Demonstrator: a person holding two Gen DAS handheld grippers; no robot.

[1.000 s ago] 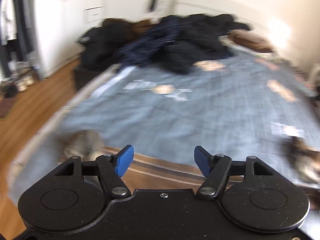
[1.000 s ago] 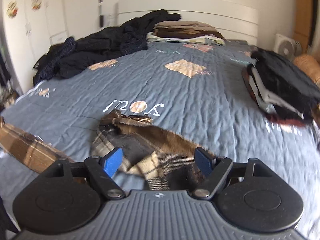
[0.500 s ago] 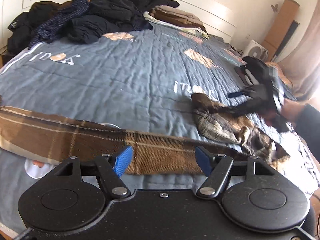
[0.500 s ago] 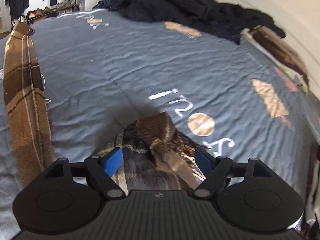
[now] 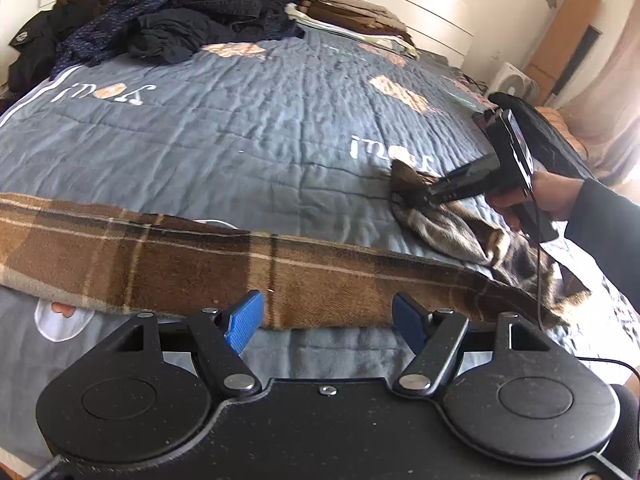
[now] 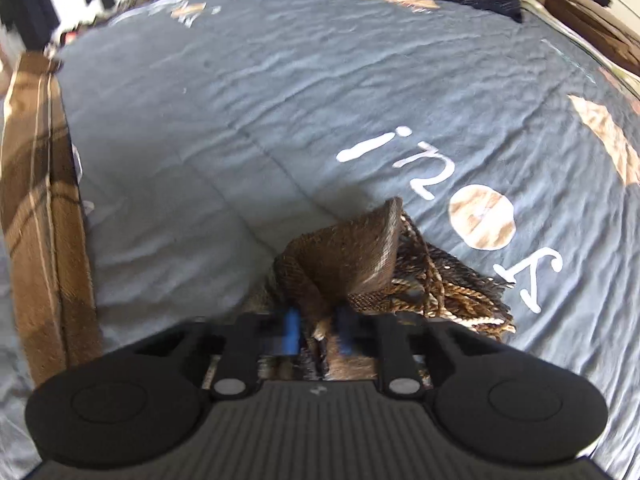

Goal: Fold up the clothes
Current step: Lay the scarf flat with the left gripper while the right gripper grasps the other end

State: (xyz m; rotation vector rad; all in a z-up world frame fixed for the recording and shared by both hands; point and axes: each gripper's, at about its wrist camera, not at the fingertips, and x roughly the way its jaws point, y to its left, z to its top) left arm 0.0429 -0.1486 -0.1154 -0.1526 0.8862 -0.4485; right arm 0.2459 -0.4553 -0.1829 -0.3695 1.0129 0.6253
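Right gripper (image 6: 318, 334) pinching scarf (image 6: 352, 256) end — left gripper (image 5: 326, 322) spread.

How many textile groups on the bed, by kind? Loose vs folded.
Brown plaid scarf, laid out, fringed end pinched in the right gripper: 1
Loose dark clothes heap: 1
Folded stacks: 2 (by headboard, right edge)
Total: 4

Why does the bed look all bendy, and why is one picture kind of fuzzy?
Both wrist views use fisheye lenses, so the grey bedspread bulges and curves. The left wrist view is fairly sharp, with sun glare at the right edge. The right wrist view is smeared at the edges, and the right gripper, shut on the plaid scarf, looks soft too.
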